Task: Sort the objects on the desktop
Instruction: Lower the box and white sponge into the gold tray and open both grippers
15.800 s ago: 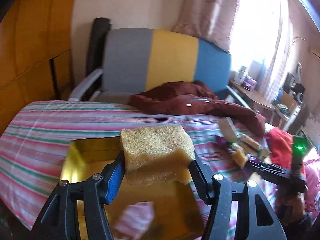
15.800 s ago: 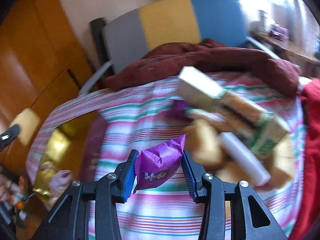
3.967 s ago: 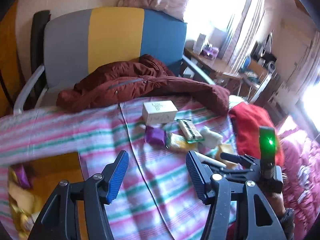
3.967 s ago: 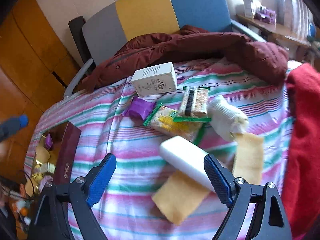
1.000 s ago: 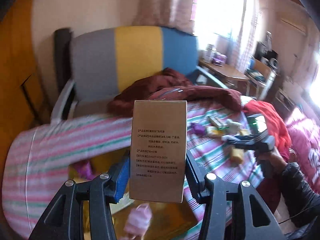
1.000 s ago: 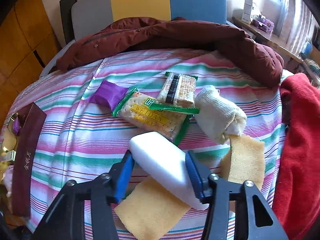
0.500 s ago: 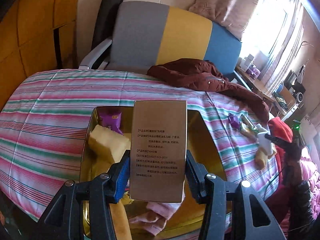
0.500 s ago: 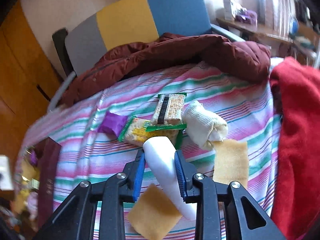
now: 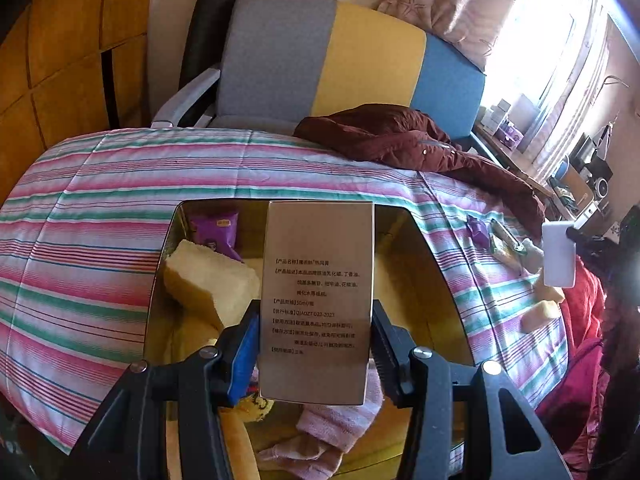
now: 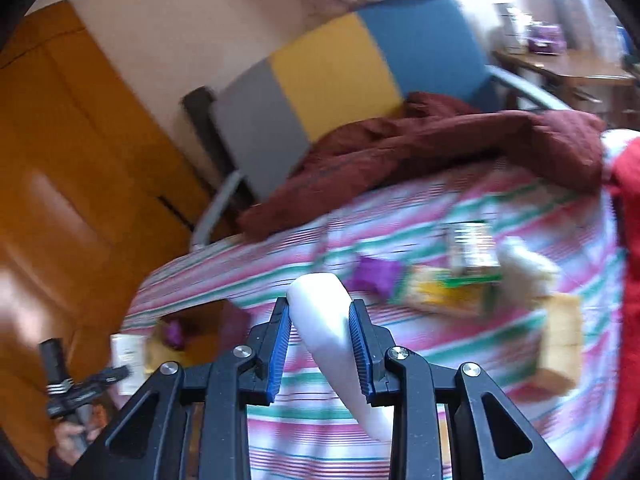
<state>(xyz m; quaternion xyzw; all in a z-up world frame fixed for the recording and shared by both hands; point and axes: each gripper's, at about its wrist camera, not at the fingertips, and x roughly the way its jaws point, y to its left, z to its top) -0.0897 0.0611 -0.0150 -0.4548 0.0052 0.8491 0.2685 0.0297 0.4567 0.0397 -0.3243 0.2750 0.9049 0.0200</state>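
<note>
While the left gripper clamps a tall printed carton upright between its pads, the carton hangs over the open gold tray that sits on the striped bedspread. Nearest in the tray, below the carton, lies a pink cloth with a yellow sponge edge to its left. Farther in, at the tray's left side, a thick yellow sponge block rests tilted, and a purple snack packet lies against the far wall behind it. To the right, well apart from the tray, a small purple packet, wrapped biscuits and yellow sponge pieces lie scattered on the bedspread. Beyond them a dark red jacket is heaped at the far edge, before a chair with a grey, yellow and blue back.

In the blurred right wrist view, the right gripper is squeezed tight on a white foam bar, its jaws having just been closing on it; the bar's near end hangs below the fingers, clear of the bedspread. Just beyond it lie the purple packet and the green-edged biscuit packs, with a white rolled cloth and a yellow sponge slab farther right. A red garment fills the right edge.
</note>
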